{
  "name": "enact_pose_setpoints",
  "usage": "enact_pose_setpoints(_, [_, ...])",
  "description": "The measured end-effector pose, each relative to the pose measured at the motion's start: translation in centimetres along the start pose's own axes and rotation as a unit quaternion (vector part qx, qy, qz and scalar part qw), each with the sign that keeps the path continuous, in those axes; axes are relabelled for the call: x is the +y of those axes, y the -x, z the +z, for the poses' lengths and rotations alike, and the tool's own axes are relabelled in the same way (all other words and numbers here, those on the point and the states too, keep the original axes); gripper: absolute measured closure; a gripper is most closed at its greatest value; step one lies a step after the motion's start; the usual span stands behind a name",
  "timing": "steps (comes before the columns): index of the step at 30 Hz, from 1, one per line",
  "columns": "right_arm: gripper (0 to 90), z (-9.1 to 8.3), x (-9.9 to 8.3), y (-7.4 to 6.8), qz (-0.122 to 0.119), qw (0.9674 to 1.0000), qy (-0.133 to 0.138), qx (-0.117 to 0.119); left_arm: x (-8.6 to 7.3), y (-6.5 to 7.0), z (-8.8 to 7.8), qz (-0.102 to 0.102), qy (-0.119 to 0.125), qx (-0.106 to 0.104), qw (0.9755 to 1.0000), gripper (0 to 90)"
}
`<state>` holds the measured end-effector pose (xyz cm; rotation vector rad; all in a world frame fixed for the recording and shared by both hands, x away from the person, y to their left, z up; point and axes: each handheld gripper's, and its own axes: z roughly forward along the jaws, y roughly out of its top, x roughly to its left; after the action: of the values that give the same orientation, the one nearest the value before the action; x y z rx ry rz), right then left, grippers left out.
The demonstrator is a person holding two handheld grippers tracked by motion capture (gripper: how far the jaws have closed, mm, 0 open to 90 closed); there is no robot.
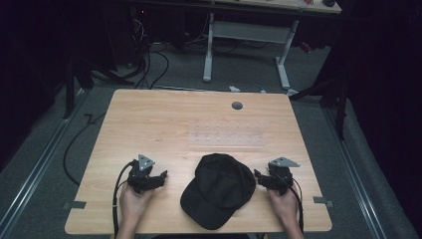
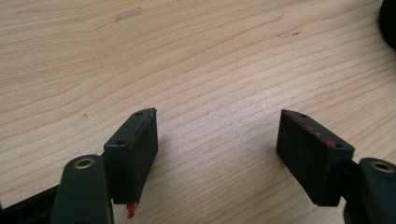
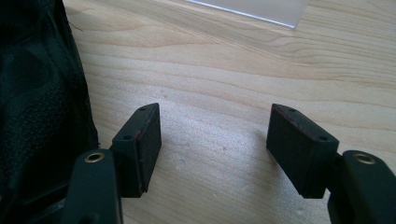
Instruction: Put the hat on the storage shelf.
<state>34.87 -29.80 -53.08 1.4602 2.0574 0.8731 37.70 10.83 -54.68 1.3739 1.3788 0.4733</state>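
Black baseball cap (image 1: 219, 190) lay on the light wood table (image 1: 149, 114), near the front edge, centre, brim toward the person. In the right gripper view the cap's dark fabric (image 3: 37, 93) sat just beside the left-hand jaw; contact couldn't be judged.

L gripper (image 1: 158, 178) rested low over the table to the cap's left, held in the left hand (image 1: 134, 201), clear of the cap. Jaws stood spread wide w/ bare wood between them in the left gripper view (image 2: 217, 140); red smear on the pad edges.

R gripper (image 1: 260, 177), in the right hand (image 1: 284, 204), sat at the cap's right side, jaws likewise spread w/ nothing between (image 3: 215, 140).

Faint clear rectangular sheet (image 1: 226, 133) lay flat on the table beyond the cap; its corner showed at (image 3: 252, 9). Round grey grommet (image 1: 237, 105) near the far edge. Nothing stood betw. grippers and cap.

Beyond the table: white-legged desk frame (image 1: 246, 45), cables on the grey floor (image 1: 149, 69).
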Motion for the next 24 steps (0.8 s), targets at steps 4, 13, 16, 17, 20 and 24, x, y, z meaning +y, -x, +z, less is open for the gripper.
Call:
enact_pose_setpoints(4, [35.5,0.02,0.02,0.02,-0.001,1.0,0.0,0.0,-0.01,0.03,0.0,-0.002,0.001,0.001,1.0,29.4])
enact_pose_setpoints(13, [35.1,0.04,0.07,0.05,-0.003,1.0,-0.001,0.002,-0.01,0.05,-0.01,-0.002,0.001,0.001,1.0,29.2])
enact_pose_setpoints(16, [34.0,0.02,0.13,0.09,-0.008,0.9999,-0.005,0.007,-0.01,0.05,-0.01,-0.003,0.001,0.002,1.0,29.2])
enact_pose_setpoints(17, [34.4,-0.01,0.26,0.11,-0.009,0.9999,-0.011,0.006,-0.01,0.05,-0.01,-0.003,0.001,0.002,1.0,29.2])
enact_pose_setpoints(20, [38.8,-0.05,0.37,0.09,-0.008,0.9999,-0.015,0.002,0.0,0.04,-0.01,-0.003,0.001,0.001,1.0,29.2])
enact_pose_setpoints(24, [49.8,-0.6,0.25,0.48,0.01,0.9998,-0.005,0.015,0.02,0.02,-0.02,-0.004,0.001,0.001,1.0,29.2])
